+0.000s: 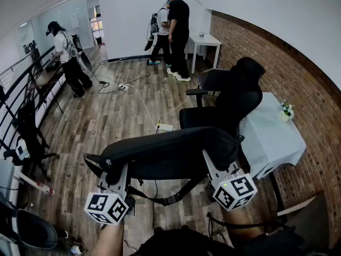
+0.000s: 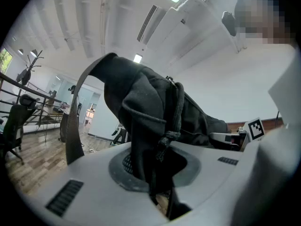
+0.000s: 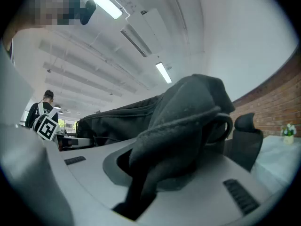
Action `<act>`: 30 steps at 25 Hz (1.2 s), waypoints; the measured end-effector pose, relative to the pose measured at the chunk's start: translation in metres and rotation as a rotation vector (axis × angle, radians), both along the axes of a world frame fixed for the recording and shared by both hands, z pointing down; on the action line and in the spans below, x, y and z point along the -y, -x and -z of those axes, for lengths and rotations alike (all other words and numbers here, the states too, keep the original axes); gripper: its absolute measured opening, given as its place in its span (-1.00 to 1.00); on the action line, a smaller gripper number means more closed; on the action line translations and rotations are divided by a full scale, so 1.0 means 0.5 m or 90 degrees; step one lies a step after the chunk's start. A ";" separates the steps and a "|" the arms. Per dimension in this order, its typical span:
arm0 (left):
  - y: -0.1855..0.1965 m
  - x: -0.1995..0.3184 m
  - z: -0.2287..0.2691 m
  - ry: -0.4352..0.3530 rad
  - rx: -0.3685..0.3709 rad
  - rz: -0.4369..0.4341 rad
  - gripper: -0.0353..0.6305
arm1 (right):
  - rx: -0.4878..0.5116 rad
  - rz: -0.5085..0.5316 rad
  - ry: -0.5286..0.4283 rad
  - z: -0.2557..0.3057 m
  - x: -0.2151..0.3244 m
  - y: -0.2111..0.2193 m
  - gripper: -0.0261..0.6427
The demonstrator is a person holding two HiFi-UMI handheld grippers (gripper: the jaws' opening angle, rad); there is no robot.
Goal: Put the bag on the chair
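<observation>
Head view: one bag [image 1: 170,153] hung level in air, long axis left-right, just before the chair [image 1: 229,105], left gripper [image 1: 121,170] and right gripper [image 1: 209,161] at its ends. Left gripper view: jaws clamped on bag fabric. Right gripper view: jaws clamped likewise

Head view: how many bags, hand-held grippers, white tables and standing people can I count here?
Long black fabric bag: 1
Hand-held grippers, both shut on it: 2
White tables: 2
Standing people: 3
Total: 8
</observation>
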State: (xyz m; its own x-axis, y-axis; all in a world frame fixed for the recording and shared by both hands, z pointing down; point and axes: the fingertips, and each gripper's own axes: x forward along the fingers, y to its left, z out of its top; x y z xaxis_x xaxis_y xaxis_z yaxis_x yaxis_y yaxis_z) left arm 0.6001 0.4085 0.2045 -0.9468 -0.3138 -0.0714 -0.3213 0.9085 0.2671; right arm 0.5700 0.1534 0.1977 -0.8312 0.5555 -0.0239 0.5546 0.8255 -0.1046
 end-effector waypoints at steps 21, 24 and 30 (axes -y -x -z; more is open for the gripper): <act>-0.006 -0.032 0.011 -0.005 0.009 -0.008 -0.71 | 0.001 0.009 0.012 0.018 -0.032 -0.011 -0.70; -0.006 -0.050 0.006 -0.006 0.007 -0.010 -0.71 | -0.004 0.006 0.013 0.012 -0.049 -0.009 -0.70; 0.005 -0.081 -0.006 -0.008 0.011 -0.018 -0.71 | -0.002 0.000 0.011 0.001 -0.079 -0.002 -0.70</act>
